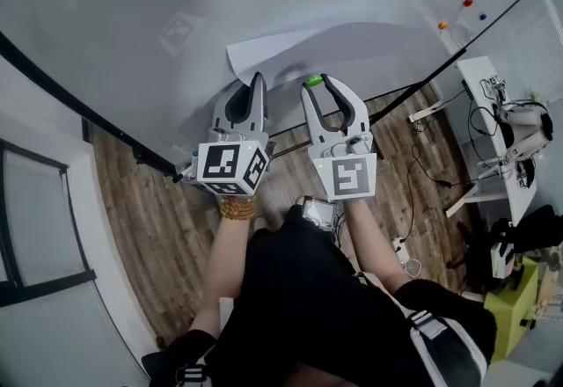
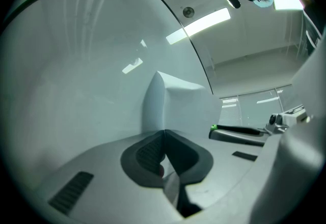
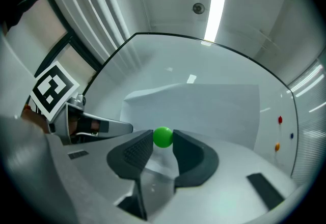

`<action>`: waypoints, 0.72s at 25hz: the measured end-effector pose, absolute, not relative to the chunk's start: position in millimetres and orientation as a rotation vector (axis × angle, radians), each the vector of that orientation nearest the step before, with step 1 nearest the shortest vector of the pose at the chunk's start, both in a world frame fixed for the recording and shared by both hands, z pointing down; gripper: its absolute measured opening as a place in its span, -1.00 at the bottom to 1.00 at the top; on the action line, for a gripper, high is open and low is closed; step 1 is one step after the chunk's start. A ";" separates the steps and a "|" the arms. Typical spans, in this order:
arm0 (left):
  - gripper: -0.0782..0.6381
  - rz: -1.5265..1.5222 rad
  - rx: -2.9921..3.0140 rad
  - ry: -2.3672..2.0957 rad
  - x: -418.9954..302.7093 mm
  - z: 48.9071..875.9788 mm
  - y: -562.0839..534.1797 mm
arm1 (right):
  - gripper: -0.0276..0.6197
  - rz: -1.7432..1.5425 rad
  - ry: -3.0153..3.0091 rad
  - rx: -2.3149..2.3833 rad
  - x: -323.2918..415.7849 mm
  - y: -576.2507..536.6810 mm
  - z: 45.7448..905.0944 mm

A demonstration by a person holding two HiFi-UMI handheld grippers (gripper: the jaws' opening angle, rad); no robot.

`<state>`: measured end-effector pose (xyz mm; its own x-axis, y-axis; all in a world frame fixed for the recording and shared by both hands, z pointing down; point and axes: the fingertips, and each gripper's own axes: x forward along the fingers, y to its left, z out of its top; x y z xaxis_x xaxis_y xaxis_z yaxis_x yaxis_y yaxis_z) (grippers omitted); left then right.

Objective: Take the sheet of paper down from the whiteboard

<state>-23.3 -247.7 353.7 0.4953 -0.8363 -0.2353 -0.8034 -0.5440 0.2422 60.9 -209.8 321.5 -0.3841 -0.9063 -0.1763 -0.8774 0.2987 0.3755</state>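
A white sheet of paper (image 1: 290, 47) lies against the whiteboard (image 1: 132, 16), its lower left part bulging away from the board. My left gripper (image 1: 258, 77) is shut on the paper's lower edge; in the left gripper view the sheet (image 2: 164, 98) rises straight out of the closed pads. Just to its right, my right gripper (image 1: 314, 80) is shut on a round green magnet (image 3: 163, 137) at the paper's (image 3: 204, 108) bottom edge, with both pads touching the ball. Each gripper shows in the other's view: the left gripper (image 3: 94, 126) and the right gripper (image 2: 239, 131).
Red (image 1: 467, 2), orange (image 1: 442, 25) and blue (image 1: 482, 16) magnets sit at the board's right end. A white desk (image 1: 493, 126) with cables and gear stands at the right, near a green stool (image 1: 515, 306). The board's dark frame (image 1: 114, 135) runs above the wooden floor.
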 end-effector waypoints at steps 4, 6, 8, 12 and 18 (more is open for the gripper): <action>-0.76 -0.492 2.628 -1.437 -20.5 355.2 -239.3 | -0.55 -0.634 -2.479 1.697 59.9 -205.1 322.0; -0.76 -0.485 2.623 -1.434 -20.2 357.1 -234.4 | -0.55 -0.630 -2.482 1.692 58.9 -201.1 322.3; -0.76 -0.480 2.614 -1.433 -21.4 359.0 -230.1 | -0.55 -0.609 -2.481 1.692 59.5 -197.5 324.0; -0.76 -0.486 2.585 -1.434 -28.6 365.5 -222.4 | -0.55 -0.559 -2.475 1.683 61.9 -190.1 332.1; -0.76 -0.456 2.514 -1.467 -43.2 381.7 -204.5 | -0.55 -0.536 -2.500 1.632 61.4 -168.0 340.5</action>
<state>-43.2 -204.5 381.7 0.4613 -0.8718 -0.1649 -0.8118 -0.4897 0.3182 61.4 -168.0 340.5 -0.4166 -0.9035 -0.1005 -0.8653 0.3602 0.3485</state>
